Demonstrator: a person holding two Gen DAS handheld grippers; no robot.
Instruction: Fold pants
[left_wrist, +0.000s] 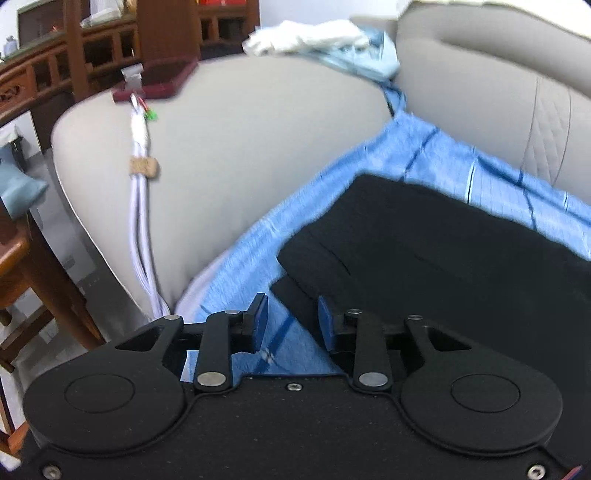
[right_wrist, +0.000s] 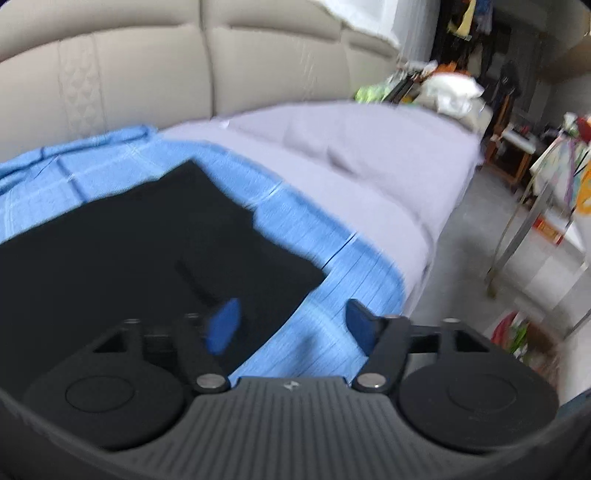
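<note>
A: Where are your tongs?

B: Your left tongs stand slightly apart, your right tongs wide apart; both hold nothing, at the pants' near corners.

A: And the pants?

B: The black pants lie folded flat on a blue cloth over the sofa, long side running from one tongs to the other.

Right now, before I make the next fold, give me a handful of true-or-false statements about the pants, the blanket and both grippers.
1. The black folded pants lie on a blue checked blanket. True.
2. The left gripper is clamped on the pants. False: its jaws stand apart, with only blanket and a pants corner visible between them.
3. The right gripper is open, nothing pinched. True.
4. The blanket is spread on a wooden table. False: it lies on a beige padded sofa.
5. A white cable hangs over the sofa's arm. True.
</note>
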